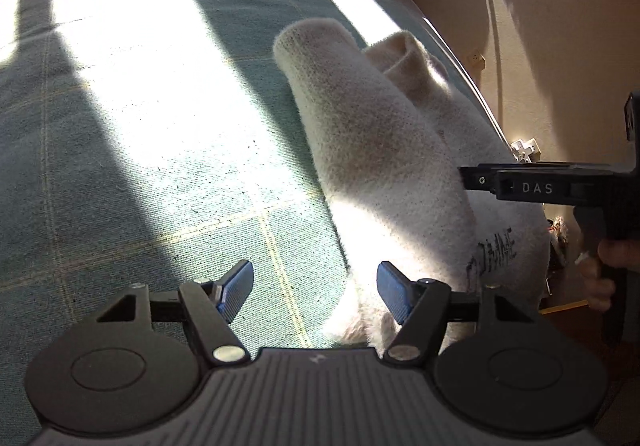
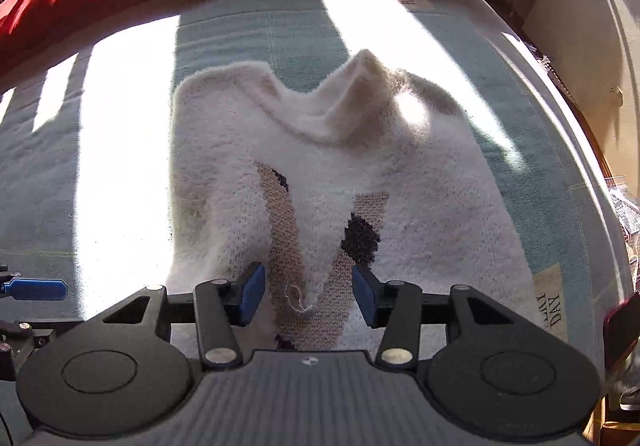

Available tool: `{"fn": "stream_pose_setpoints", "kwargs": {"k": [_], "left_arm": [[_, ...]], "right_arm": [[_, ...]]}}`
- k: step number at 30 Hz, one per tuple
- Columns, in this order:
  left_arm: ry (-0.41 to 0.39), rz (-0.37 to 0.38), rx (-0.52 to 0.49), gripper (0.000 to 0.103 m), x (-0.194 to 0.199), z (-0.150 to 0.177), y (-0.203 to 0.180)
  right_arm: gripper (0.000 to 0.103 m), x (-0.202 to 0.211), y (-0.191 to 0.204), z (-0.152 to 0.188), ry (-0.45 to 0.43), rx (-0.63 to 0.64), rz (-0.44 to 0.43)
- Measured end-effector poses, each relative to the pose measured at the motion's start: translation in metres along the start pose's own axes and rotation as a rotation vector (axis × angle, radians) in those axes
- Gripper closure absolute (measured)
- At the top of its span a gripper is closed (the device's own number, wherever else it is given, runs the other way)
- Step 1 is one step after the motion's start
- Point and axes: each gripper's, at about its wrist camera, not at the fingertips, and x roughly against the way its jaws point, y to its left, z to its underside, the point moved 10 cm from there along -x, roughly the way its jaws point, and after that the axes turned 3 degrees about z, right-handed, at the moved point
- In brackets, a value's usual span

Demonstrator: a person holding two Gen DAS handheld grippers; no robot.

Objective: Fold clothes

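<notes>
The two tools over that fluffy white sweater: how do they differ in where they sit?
The left tool hangs at the white sweater's edge, one pad over the green checked bedspread, the other over the knit. The right tool sits wholly over the sweater, framing its tan and black pattern. The left tool's pads also look spread wider than the right's. Both are open, hold nothing, and have blue pads on black arms.

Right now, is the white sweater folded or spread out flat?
Partly folded. One side of the sweater is turned over its patterned front, and the collar end stands bunched up off the bedspread.
</notes>
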Motion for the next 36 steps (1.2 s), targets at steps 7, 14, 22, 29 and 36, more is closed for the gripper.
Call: {"fn": "stream_pose_setpoints", "kwargs": {"k": [7,14,22,29,36], "left_arm": [[-0.163,0.144,0.103,0.031,-0.030,-0.055,0.015],[-0.187,0.286,0.207,0.029,-0.092,-0.093,0.015],[-0.123,0.421,0.267,0.028,-0.123,-0.094,-0.018],[-0.131,0.325,0.249,0.069,-0.106,-0.095,-0.039],[-0.189,0.203,0.142,0.089,-0.061,-0.115,-0.064]], "right_arm": [[0.045,-0.016,-0.005,-0.012,-0.095,-0.048,-0.095],[0.045,-0.038,-0.020,-0.011,-0.105,-0.087,-0.169],[0.045,-0.041,-0.035,-0.004,-0.106,-0.117,-0.218],[0.045,-0.037,-0.040,-0.001,-0.119,-0.141,-0.240],[0.045,-0.019,-0.040,-0.006,-0.154,-0.130,-0.232]]}}
